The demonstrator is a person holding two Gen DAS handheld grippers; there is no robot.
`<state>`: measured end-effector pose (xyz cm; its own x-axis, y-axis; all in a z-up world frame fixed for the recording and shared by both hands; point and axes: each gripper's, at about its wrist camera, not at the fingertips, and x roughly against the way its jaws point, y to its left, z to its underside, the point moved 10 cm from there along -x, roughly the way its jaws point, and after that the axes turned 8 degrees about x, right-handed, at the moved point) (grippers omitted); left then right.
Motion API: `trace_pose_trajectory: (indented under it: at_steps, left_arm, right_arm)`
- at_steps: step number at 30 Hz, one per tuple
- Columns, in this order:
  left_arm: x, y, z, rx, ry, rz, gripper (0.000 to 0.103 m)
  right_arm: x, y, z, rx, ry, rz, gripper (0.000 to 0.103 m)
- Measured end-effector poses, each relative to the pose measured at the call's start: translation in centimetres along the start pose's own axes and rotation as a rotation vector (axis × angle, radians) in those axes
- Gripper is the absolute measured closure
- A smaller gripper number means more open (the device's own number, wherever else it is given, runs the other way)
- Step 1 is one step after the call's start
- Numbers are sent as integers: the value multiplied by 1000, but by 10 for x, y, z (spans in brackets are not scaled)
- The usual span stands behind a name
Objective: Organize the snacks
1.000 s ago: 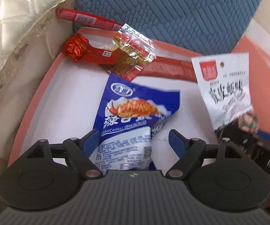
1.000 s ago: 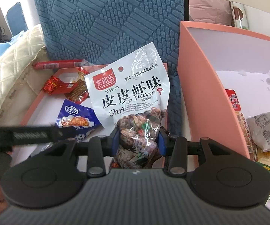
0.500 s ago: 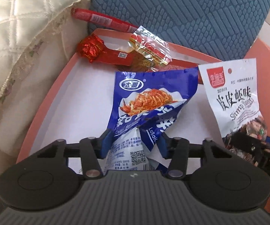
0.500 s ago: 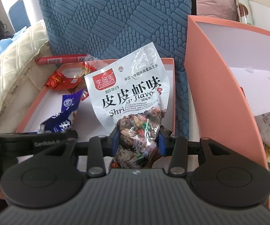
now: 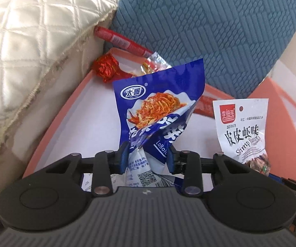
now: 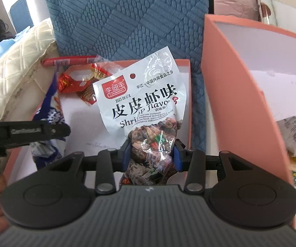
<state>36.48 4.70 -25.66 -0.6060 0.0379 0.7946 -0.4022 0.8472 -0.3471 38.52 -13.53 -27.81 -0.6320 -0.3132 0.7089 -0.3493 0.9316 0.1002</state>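
Left wrist view: left tongs (image 5: 148,156) closing on the crumpled blue noodle-snack packet (image 5: 158,111); right tongs (image 6: 152,156) clamp the shrimp-flavour packet (image 6: 141,105). Slick foil could slip back into the pink tray (image 5: 51,123).

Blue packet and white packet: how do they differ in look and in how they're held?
The blue packet shows a noodle picture; the white packet has a clear bottom showing dark pieces. The blue one is crumpled and twisted between the closing left gripper; the white one stands flatter in the right gripper. Both are held by their lower ends, above the pink tray.
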Motion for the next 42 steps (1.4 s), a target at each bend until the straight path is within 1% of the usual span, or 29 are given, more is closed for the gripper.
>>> trace_pose_trajectory:
  at_steps: [2,5,10,15,26,31,38,42]
  left_arm:
    - [4,-2,-1,10,5,10,62]
    - [12,-6,-3,25,5,30,62]
    - [33,-19,-10,23,-19,50,62]
    - [58,-39,-19,20,-42,92,62]
    - [111,-100,-48,-10,-108,190,62]
    - [130,-131,-54,-29,-129,229,62]
    - [150,-177,-50,-57,-144,286,62]
    - [154,-202,-47,-63,-143,321,62]
  right_arm:
    - [5,2,-5,-7,-6,-23,59]
    - [15,3,-14,10,-27,-10,59]
    - [33,0,-26,2,-44,-14,59]
    - [56,-6,-45,-1,-73,-19,59]
    - [116,-29,-94,12,-177,-8,59]
    - [144,-43,-111,25,-226,9,59]
    - [176,-70,-115,22,-266,36,59]
    - [192,-80,-117,30,-282,55,59]
